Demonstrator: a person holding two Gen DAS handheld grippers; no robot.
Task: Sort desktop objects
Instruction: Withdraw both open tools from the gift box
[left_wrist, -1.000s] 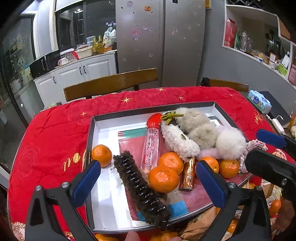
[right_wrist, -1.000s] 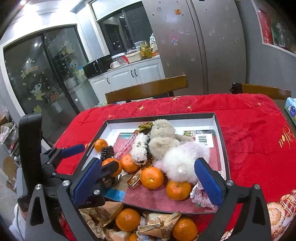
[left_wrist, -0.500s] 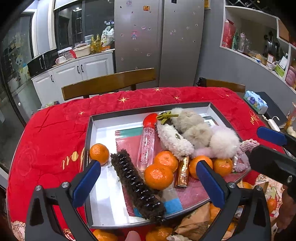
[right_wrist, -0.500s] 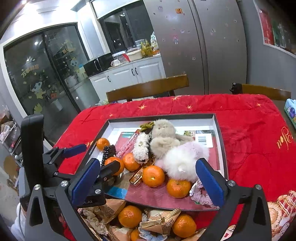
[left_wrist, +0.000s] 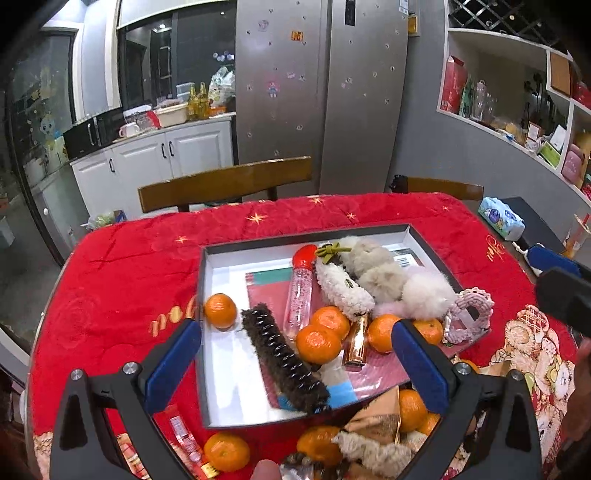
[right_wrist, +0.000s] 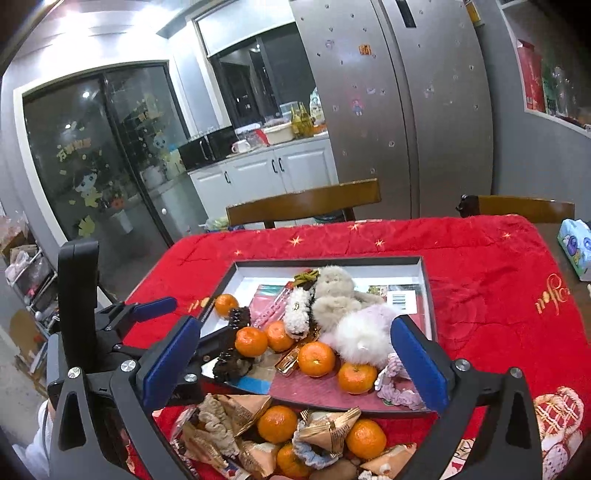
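Note:
A dark-rimmed shallow tray (left_wrist: 207, 254) lies on the red cloth. It holds several oranges (left_wrist: 318, 342), a black hair claw (left_wrist: 284, 363), a red-capped clear bottle (left_wrist: 300, 291), a white plush (left_wrist: 343, 288), a white pompom (left_wrist: 428, 295), a gold tube (left_wrist: 356, 345) and a pink knitted piece (left_wrist: 472, 310). My left gripper (left_wrist: 295, 332) hovers open above the tray's near half, holding nothing. My right gripper (right_wrist: 295, 326) is open and empty over the near right part of the tray (right_wrist: 424, 280). In the right wrist view the left gripper's fingers (right_wrist: 153, 306) show at the left.
Loose oranges (right_wrist: 277, 424), gold-wrapped sweets (right_wrist: 332, 428) and scrunchies lie on the red cloth (left_wrist: 122, 280) before the tray's near edge. Wooden chairs (left_wrist: 225, 182) stand behind the table. A blue tissue pack (left_wrist: 500, 218) sits at the far right.
Both grippers have drawn back and up from the tray, so more of the loose pile in front of it shows. Both stay open and empty.

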